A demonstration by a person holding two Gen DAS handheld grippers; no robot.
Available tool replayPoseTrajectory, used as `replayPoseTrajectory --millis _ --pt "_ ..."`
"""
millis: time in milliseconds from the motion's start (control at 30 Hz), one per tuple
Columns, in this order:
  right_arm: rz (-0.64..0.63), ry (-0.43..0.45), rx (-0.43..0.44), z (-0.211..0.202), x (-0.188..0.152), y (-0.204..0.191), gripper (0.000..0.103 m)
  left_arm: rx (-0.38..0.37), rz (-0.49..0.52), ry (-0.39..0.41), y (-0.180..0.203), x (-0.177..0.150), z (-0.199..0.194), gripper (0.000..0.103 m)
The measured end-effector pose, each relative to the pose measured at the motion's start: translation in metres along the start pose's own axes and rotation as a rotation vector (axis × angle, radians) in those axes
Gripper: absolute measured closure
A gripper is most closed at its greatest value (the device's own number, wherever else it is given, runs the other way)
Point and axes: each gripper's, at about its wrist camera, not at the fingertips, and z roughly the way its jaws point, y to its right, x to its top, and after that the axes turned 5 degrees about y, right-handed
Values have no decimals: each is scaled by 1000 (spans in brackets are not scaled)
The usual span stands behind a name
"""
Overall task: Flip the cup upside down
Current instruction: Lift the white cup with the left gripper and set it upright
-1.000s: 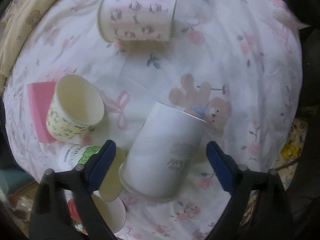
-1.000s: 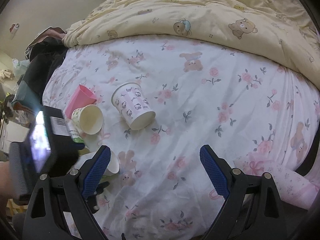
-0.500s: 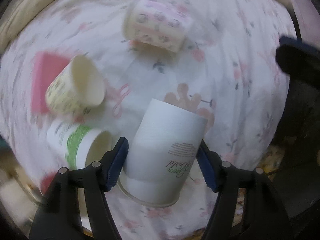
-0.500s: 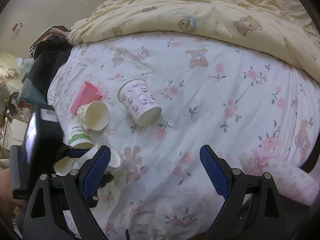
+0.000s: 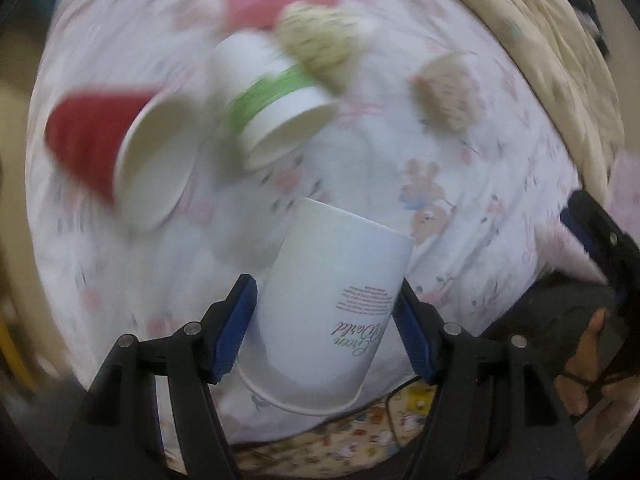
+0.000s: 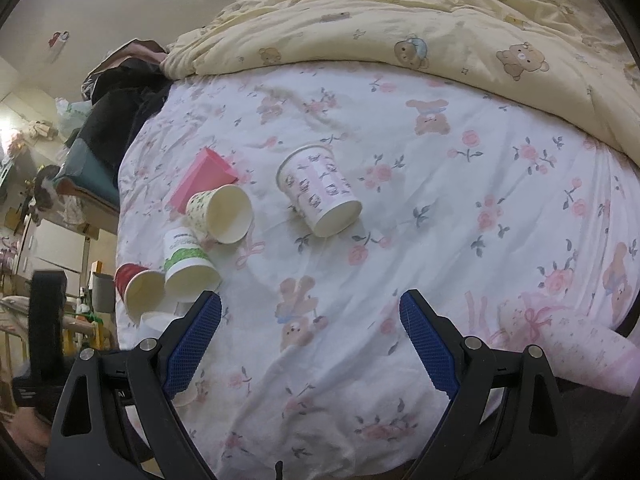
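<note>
My left gripper [image 5: 324, 316] is shut on a white paper cup [image 5: 328, 312] with green and pink lettering. I hold it above the bed, its base pointing away and its rim towards the camera. In the right wrist view only a sliver of this cup [image 6: 154, 322] shows behind the left finger. My right gripper [image 6: 310, 340] is open and empty above the floral sheet [image 6: 400, 240].
Several paper cups lie on their sides on the sheet: a red one [image 6: 138, 288], a green-banded one [image 6: 188, 264], a yellow-patterned one [image 6: 220, 212] and a pink-patterned one [image 6: 318, 192]. A pink box [image 6: 202, 178] lies behind them. A yellow duvet [image 6: 440, 20] covers the far side.
My left gripper closed on the white cup, lifted it and swung round, so the other cups now appear from a new angle and blurred. The right gripper stayed open.
</note>
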Motion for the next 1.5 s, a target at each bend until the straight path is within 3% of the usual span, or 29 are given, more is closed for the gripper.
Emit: replayPoseTrajectory --millis 133,233,467,767,1500 --pt "-17 -14 12 2 -5 -8 10 -29 -78 9 -18 -19 2 38" --pt "-56 -29 10 6 -11 -18 10 -11 -164 28 -32 -31 5 38" --pt "-101 -36 3 9 -16 -25 10 -36 -323 19 -46 -42 26 38" --pt "-80 -36 3 8 -15 -22 10 -41 -307 -31 -35 -39 46 38" --pt "-79 -43 -4 15 -17 -25 10 -12 -239 -38 -22 -28 49 38"
